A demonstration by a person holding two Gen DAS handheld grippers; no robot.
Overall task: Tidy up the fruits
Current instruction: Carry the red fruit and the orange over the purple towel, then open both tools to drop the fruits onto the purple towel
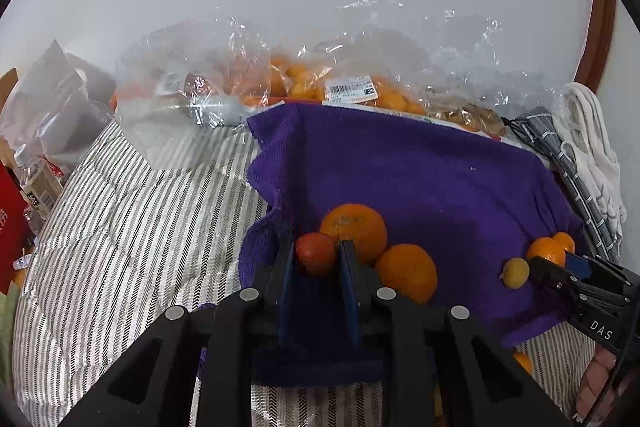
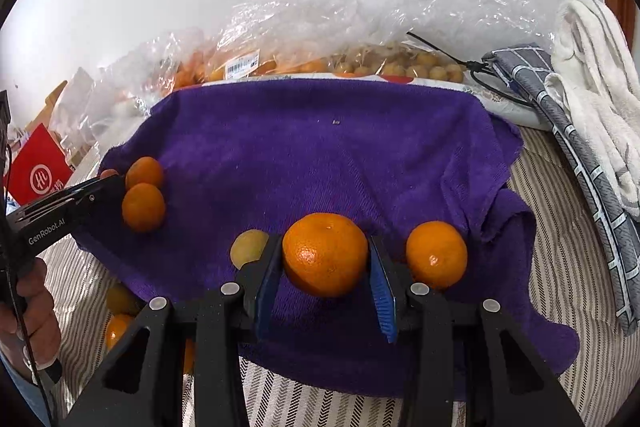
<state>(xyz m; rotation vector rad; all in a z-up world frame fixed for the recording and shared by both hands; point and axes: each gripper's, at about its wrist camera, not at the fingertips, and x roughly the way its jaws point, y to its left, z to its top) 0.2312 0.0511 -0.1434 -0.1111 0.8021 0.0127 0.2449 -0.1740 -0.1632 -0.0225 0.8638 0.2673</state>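
Note:
A purple towel (image 1: 420, 163) (image 2: 320, 147) lies spread on striped bedding. My left gripper (image 1: 316, 247) is shut on a small reddish fruit (image 1: 315, 254), low over the towel's near left part. Two mandarins (image 1: 354, 229) (image 1: 407, 273) sit just behind and right of it. My right gripper (image 2: 325, 241) is shut on a mandarin (image 2: 325, 254) at the towel's near right. A small yellow fruit (image 2: 249, 247) lies to its left and another mandarin (image 2: 436, 254) to its right. In the right wrist view the left gripper (image 2: 114, 183) shows at the left, beside the two mandarins (image 2: 143, 207).
Clear plastic bags of orange and yellow fruit (image 1: 360, 87) (image 2: 400, 67) line the back by the wall. A white towel (image 2: 592, 87) and grey checked cloth (image 2: 532, 75) lie at right. A red box (image 2: 38, 171) and bottle (image 1: 38, 183) stand left. Loose fruit (image 2: 118, 327) lies off the towel's front corner.

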